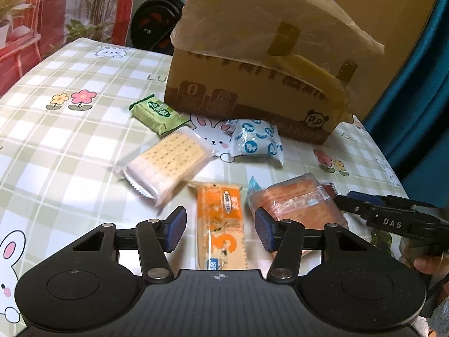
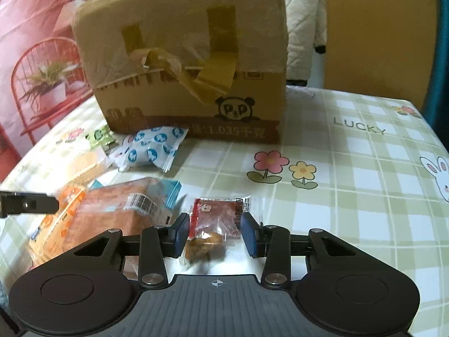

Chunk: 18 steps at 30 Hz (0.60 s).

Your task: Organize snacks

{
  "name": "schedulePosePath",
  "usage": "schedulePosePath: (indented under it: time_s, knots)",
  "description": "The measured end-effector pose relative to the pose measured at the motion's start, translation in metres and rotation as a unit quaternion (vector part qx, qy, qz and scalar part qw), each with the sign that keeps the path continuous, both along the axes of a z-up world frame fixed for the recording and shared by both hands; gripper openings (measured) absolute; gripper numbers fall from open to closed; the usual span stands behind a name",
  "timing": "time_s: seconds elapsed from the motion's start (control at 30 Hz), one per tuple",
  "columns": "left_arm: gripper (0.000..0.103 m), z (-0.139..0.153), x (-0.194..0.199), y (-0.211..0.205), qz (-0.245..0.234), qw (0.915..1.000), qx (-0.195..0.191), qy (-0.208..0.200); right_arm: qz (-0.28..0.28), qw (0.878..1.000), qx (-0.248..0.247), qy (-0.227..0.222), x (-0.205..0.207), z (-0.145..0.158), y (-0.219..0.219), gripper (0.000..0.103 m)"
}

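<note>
On the checked tablecloth [image 1: 70,146] with its rabbits and flowers, six snack packets lie in front of one taped cardboard box [image 1: 252,90]. Nearest the box sit one green packet [image 1: 158,113] and one white packet with blue spots [image 1: 254,141]; just beside the green one lies one clear pack of pale crackers [image 1: 168,165]. Closer in, one long orange packet [image 1: 221,224] lies next to one clear pack of reddish crackers [image 1: 294,205] (a barcode label shows on it in the right wrist view). The sixth, one small red packet [image 2: 217,216] with a clear window showing something brown, lies apart to the right of that pack.

Two grippers are in view. The left gripper [image 1: 220,231] straddles the long orange packet, its jaws apart with a gap showing on each side of the wrapper, so the pads do not press it. The right gripper [image 2: 214,237] straddles the small red packet; its jaws stand partly parted, and the left pad is at the wrapper's edge while the right pad stands just clear, so no grip shows. Part of a hand [image 1: 429,264] holds the right gripper at the frame's edge.
</note>
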<state>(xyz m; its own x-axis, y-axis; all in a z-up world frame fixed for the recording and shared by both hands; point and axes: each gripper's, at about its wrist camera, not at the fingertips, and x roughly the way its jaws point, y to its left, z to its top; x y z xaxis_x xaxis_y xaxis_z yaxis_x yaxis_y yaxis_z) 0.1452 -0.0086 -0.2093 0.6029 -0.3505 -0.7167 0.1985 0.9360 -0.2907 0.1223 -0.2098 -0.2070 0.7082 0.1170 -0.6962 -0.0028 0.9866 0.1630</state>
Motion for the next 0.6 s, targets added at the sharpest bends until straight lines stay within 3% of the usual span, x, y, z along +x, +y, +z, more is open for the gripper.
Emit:
schedulePosePath:
  time_s: [0.33,0.6]
  knots:
    - [0.054,-0.001,-0.002,-0.006,-0.009,0.9999,-0.006,-0.005,-0.010,1.000,0.018,0.000,-0.018,0.001,-0.009,0.035]
    - [0.053,0.004,0.000,0.004,0.011,0.9998,-0.010,-0.012,-0.017,0.996,0.086,0.029,-0.003,-0.013,-0.004,0.029]
